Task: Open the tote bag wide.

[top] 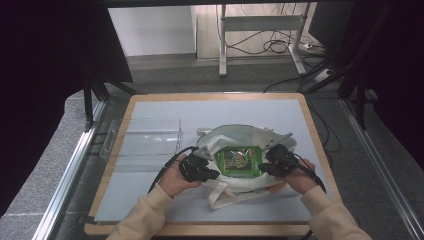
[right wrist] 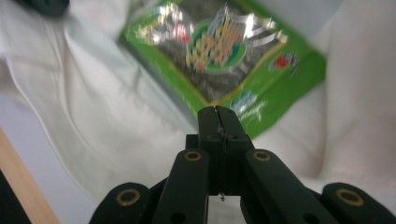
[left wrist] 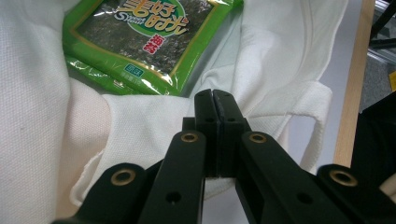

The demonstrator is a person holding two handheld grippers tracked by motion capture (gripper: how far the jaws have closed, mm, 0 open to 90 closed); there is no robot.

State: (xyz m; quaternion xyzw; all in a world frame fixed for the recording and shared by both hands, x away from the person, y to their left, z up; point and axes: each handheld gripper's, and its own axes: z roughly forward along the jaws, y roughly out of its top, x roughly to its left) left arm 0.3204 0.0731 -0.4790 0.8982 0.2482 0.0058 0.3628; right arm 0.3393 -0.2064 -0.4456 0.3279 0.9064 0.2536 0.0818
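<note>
A white cloth tote bag [top: 235, 134] lies on the table with its mouth held apart. Inside lie green seaweed snack packets [top: 239, 160], the top one face up [left wrist: 149, 37] [right wrist: 224, 56] with another under it. My left gripper [top: 212, 174] sits at the bag's left rim. Its jaws are shut [left wrist: 214, 95] and seem to pinch the hem of the bag [left wrist: 37, 93]. My right gripper [top: 264, 167] is at the right rim, jaws shut [right wrist: 217, 112], apparently on the bag's fabric [right wrist: 93, 116] just short of the packet's edge. The right gripper view is blurred.
A clear plastic tray [top: 145, 137] stands left of the bag on the grey mat [top: 150, 202]. The bag's handle straps [top: 225, 197] trail toward the table's front edge. The wooden table rim [top: 215, 96] borders the mat; the floor beyond holds cables and desk legs.
</note>
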